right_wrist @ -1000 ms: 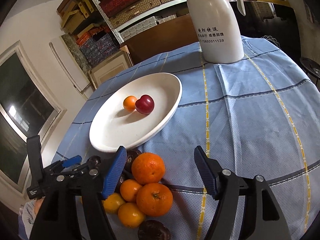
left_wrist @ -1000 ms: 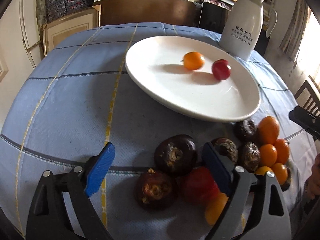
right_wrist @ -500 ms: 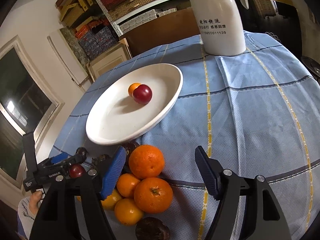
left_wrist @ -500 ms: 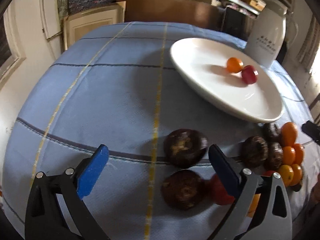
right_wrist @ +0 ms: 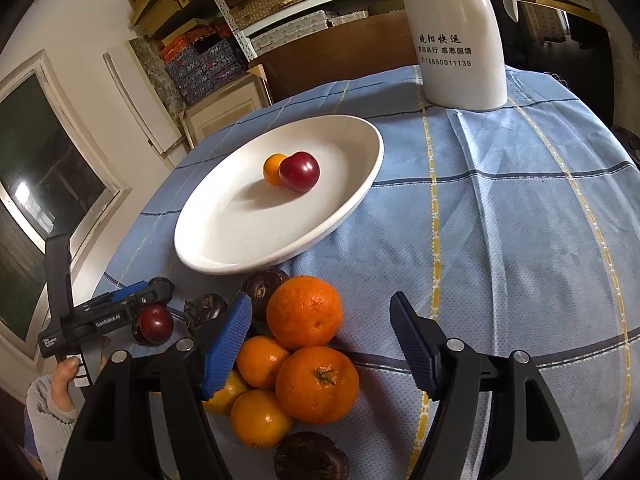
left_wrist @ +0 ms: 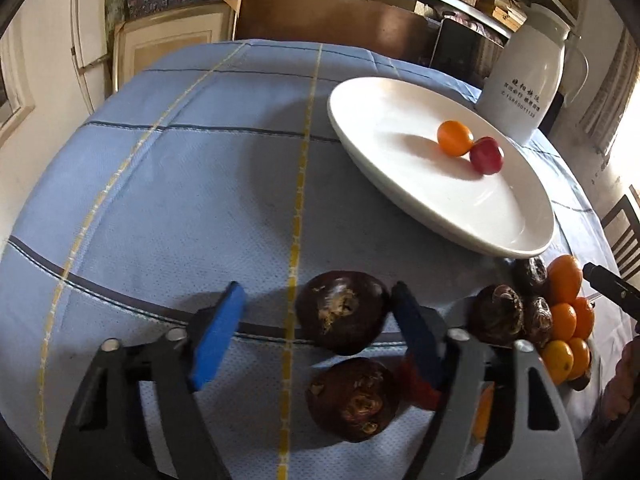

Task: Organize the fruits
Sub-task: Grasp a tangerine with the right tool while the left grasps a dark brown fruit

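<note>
shelves of boxes and baskets back a round desk (left_wrist: pixel 168 208) under a blue checked cloth, where the sorting of fruit looks barely begun. at far left, the left hand-held gripper (left_wrist: pixel 316 332) is closing around a dark water chestnut (left_wrist: pixel 342 312); its right pad sits at the chestnut's flank while the left pad stands clear, so nothing is gripped yet. a second water chestnut (left_wrist: pixel 354 398) lies just nearer the camera, and a red plum (right_wrist: pixel 157 323) rests beside that gripper's finger. further right, more dark chestnuts (left_wrist: pixel 496 316) huddle against a heap of oranges (right_wrist: pixel 305 313) at the plate's near edge. over that heap hovers the right hand-held gripper (right_wrist: pixel 320 340), jaws about half open and empty, the oranges below and between its pads. beyond, the white plate (right_wrist: pixel 224 248) holds only a small orange fruit (right_wrist: pixel 274 169) and a plum (right_wrist: pixel 300 171), touching each other. a white jug (right_wrist: pixel 460 40) stands at the desk's far right. judging by the count, two pieces are plated and well over a dozen remain on the cloth.
</note>
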### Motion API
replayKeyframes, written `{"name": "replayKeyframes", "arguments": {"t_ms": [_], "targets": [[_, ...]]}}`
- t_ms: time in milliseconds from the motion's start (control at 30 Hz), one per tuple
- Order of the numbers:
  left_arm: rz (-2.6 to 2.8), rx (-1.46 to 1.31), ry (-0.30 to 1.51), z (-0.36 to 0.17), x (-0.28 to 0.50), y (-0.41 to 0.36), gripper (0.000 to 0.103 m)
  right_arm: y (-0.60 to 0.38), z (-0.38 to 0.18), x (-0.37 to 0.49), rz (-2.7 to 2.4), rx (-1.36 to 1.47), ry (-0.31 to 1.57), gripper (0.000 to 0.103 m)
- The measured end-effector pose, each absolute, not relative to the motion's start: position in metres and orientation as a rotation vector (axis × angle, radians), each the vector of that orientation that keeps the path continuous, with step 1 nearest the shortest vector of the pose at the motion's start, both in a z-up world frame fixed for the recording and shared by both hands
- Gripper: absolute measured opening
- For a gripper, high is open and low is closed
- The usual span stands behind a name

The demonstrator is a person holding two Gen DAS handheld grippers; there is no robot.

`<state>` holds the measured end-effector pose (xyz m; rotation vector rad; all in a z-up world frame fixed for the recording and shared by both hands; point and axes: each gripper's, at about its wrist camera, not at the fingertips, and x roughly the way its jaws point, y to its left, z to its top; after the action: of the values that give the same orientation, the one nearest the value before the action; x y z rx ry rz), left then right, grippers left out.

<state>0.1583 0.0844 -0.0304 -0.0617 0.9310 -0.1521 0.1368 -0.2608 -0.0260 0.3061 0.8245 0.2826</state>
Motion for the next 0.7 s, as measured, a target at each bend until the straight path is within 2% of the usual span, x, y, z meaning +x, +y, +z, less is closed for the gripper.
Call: {"name": "replayKeyframes", "arguments": {"t_ms": [200,500,700], "targets": [[-0.157,-0.002,0.927,-0.033,0.155,0.071,0.050,-0.258,-0.031,0.143,0.301,0.321,0.855,0.069],[-0.174,-0.029,0.926,-0.033,0.156,0.076,0.051,-0.250,-0.049,0.161,0.369,0.379,0.938,0.049],[-0.167,0.029,0.904,-0.034,0.151,0.069,0.053,-0.242,-0.048,0.156,0.373,0.337,0.922,0.047]]}}
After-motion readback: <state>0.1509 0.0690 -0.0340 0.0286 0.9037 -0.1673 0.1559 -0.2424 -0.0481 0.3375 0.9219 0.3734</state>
